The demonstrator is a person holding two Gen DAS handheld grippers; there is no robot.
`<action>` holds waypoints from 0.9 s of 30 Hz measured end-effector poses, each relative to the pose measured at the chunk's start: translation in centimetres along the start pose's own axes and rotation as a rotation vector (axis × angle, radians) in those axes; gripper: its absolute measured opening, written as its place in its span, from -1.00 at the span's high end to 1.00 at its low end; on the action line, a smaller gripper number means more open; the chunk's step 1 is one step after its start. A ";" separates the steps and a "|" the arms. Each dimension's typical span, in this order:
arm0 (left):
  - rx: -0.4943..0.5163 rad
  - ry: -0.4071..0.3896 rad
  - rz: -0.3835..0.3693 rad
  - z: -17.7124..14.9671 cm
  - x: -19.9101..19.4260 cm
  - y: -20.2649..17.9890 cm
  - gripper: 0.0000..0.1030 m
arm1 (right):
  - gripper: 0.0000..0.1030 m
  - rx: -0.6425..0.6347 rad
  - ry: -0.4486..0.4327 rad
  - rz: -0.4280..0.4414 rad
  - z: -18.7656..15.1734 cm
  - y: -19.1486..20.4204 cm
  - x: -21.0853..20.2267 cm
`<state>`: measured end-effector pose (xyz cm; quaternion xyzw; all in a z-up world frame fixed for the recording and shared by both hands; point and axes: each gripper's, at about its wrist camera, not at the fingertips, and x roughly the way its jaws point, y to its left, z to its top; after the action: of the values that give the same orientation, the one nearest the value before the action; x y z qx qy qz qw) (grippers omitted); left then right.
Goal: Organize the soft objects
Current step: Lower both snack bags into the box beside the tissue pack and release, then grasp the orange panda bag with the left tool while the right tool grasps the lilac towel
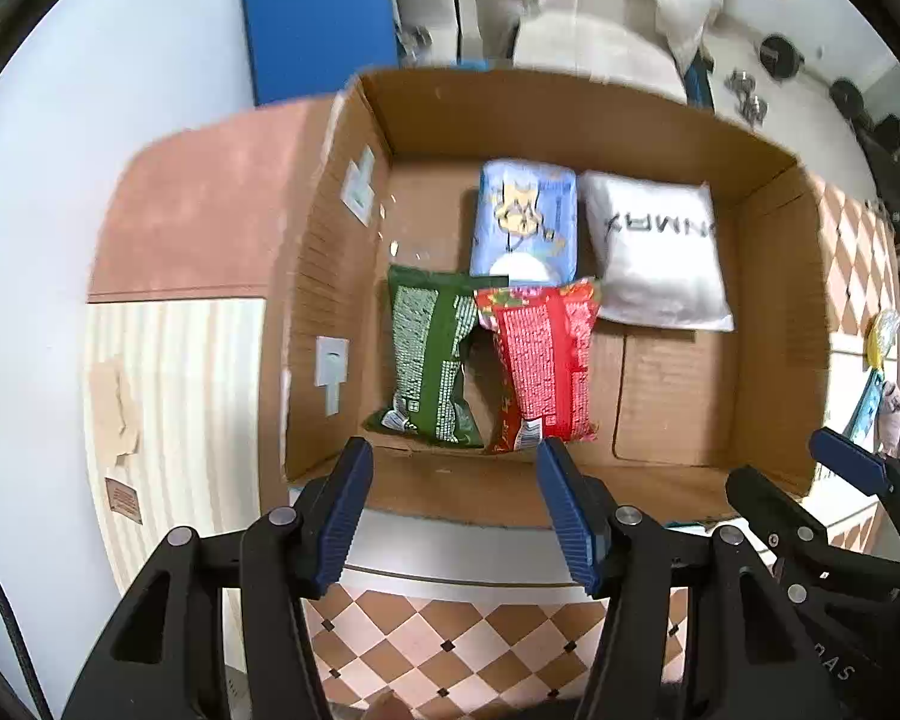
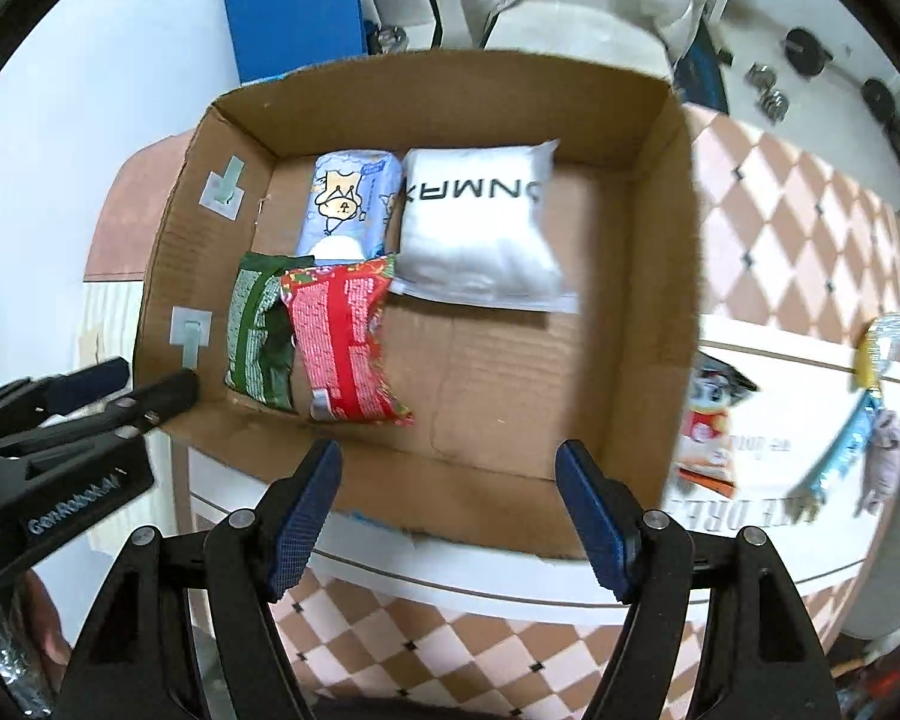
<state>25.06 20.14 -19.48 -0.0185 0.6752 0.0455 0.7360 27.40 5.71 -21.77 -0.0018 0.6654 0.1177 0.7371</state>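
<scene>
— What do you have in front of you?

— I'm over the near edge of a cardboard box on a table with a checked cloth. My left gripper hangs just short of the near wall, jaws spread wide with nothing between them. My right gripper is the same: jaws apart, empty, just outside the near wall.

— And the soft things?

— Four are lying in the box. A green packet sits near the left wall, and a red packet lies right beside it, their upper corners touching or overlapping. Behind them, toward the far wall, are a light blue pack with a cartoon animal and, just to its right, a white pillow-like bag with black lettering. The red packet's top edge meets the blue pack's lower end.

— Anything outside the box?

— From the right wrist view I see a printed snack bag on the table just beyond the right wall, partly hidden by it. Farther right there's a small blurred cluster, yellow, blue and grey; I can't tell what it is.
</scene>
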 end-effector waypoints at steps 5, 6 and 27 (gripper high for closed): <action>-0.020 -0.082 0.008 -1.2 -2.6 0.3 -0.06 | -0.48 -0.022 -0.057 -0.039 -2.2 -0.7 -3.2; -0.021 -0.096 0.009 -1.6 -3.2 0.1 -0.06 | -0.48 -0.023 -0.067 -0.046 -2.5 -0.8 -3.6; 0.002 -0.238 0.000 -4.2 -9.8 -3.6 -0.86 | -1.00 0.037 -0.220 0.019 -6.6 -4.5 -10.9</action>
<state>20.41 15.80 -10.18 -0.0122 0.5830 0.0469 0.8110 20.79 -1.57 -12.49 0.0311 0.5825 0.1117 0.8045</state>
